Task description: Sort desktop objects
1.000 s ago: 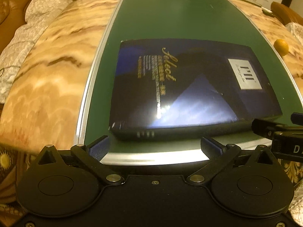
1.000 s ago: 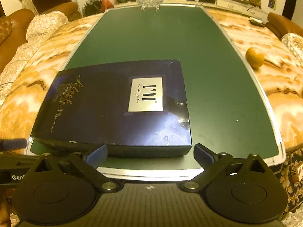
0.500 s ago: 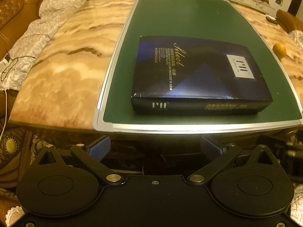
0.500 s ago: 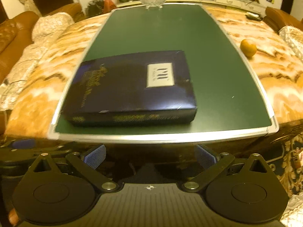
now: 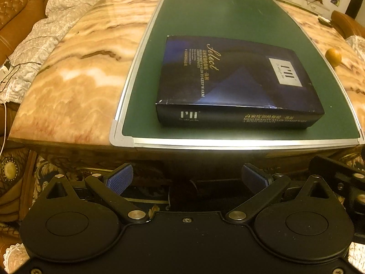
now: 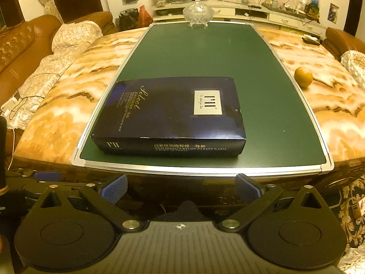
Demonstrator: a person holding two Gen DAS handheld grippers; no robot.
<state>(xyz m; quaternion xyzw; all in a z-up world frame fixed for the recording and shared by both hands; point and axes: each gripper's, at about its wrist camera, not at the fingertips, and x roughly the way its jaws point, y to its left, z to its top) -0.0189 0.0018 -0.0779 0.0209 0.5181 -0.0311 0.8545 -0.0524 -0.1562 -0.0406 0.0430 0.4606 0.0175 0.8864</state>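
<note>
A marble table [image 6: 337,105] is being covered by a green framed board [image 6: 262,73]; an orange [image 6: 303,77] is sitting beside it, a navy box [image 6: 168,111] and glass bowl [image 6: 198,13] on it.

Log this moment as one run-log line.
left gripper: open, empty, off table | right gripper: open, empty, off table | dark blue box: flat on green board | orange: on marble tabletop

You see a glossy cardboard box [image 6: 168,114] on a matt green board [image 6: 262,105], metal-edged; the bench [image 6: 57,118] is polished marble; a glass bowl [image 6: 198,13].
</note>
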